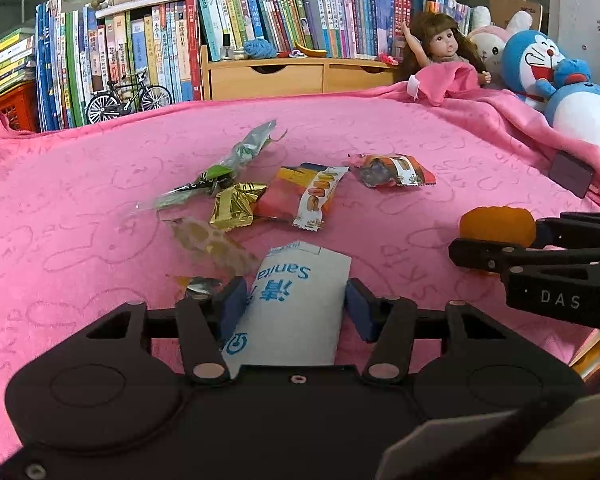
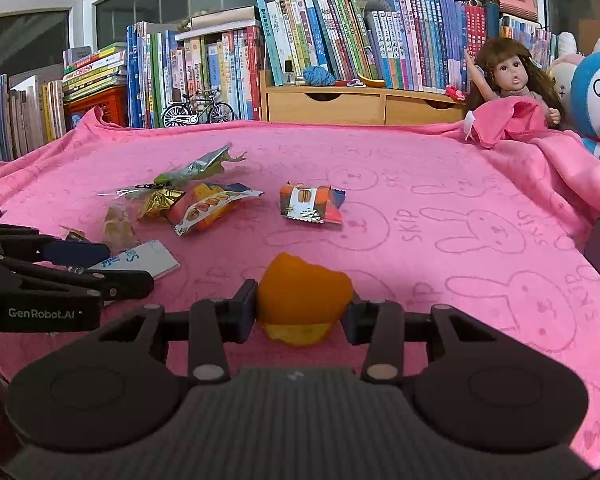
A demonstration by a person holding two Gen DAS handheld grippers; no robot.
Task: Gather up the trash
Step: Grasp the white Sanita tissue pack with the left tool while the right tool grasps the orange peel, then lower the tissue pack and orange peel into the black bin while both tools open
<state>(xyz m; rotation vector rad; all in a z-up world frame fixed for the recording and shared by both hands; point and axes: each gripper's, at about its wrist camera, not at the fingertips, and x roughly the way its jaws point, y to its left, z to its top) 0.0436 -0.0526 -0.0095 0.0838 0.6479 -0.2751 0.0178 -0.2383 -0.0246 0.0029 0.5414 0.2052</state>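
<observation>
On the pink blanket point(image 1: 420, 140), my left gripper point(image 1: 296, 304) is shut on a white sachet with blue print point(image 1: 296, 300), its blue pads pressing both long edges. Just to the right, my right gripper point(image 2: 302, 308) is shut on a piece of orange peel point(image 2: 304, 292). The left wrist view shows that peel point(image 1: 496, 226) between black fingers. Loose wrappers lie beyond: a green-silver one point(image 1: 240, 152), a gold one point(image 1: 236, 206), an orange-white biscuit wrapper point(image 1: 304, 196), a red-orange one point(image 1: 392, 170) and a translucent one point(image 1: 208, 240).
A doll point(image 1: 444, 48) and plush toys point(image 1: 540, 64) sit at the blanket's far right corner. Rows of books point(image 1: 260, 12), a wooden drawer unit point(image 1: 268, 76) and a model bicycle point(image 1: 128, 100) line the back edge. A dark block point(image 1: 570, 174) lies at the right.
</observation>
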